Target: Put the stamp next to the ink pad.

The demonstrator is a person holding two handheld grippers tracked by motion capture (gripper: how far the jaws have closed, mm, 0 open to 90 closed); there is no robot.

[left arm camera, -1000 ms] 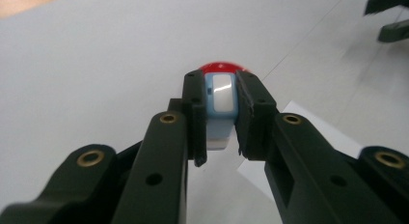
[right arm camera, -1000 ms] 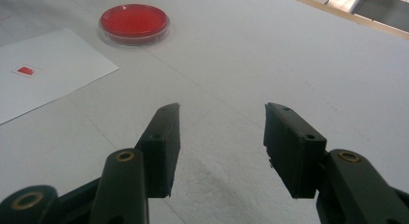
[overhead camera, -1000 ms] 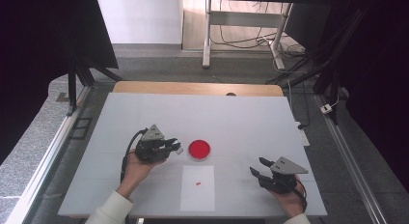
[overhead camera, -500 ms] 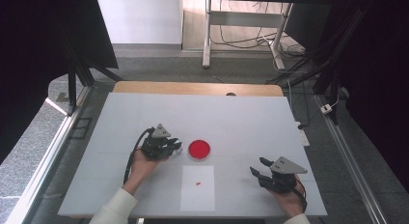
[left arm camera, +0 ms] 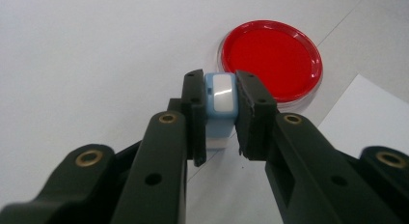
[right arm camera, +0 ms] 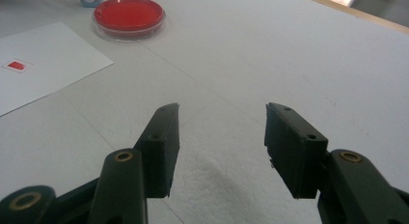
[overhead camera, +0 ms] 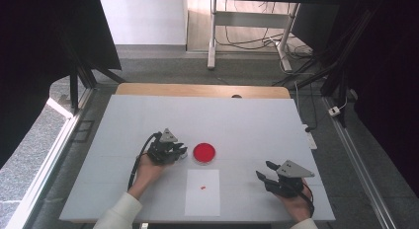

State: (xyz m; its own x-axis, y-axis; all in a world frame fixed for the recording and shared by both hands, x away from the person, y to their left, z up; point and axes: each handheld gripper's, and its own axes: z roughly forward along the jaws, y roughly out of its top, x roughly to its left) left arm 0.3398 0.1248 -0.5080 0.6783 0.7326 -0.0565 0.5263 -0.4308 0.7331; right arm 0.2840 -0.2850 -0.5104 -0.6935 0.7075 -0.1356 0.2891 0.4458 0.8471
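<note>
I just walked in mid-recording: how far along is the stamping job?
Done: the white paper sheet carries one small red mark. In hand: the left gripper clamps the small light-blue stamp block beside the round red ink dish. Left: probably inking and pressing; the right gripper waits open.

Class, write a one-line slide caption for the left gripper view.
Left gripper jaws shut on a small pale-blue block beside a red dish.

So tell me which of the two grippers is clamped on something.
The left gripper: its jaws pinch a small light-blue block beside the red dish. The right gripper stands open, nothing between its jaws.
</note>
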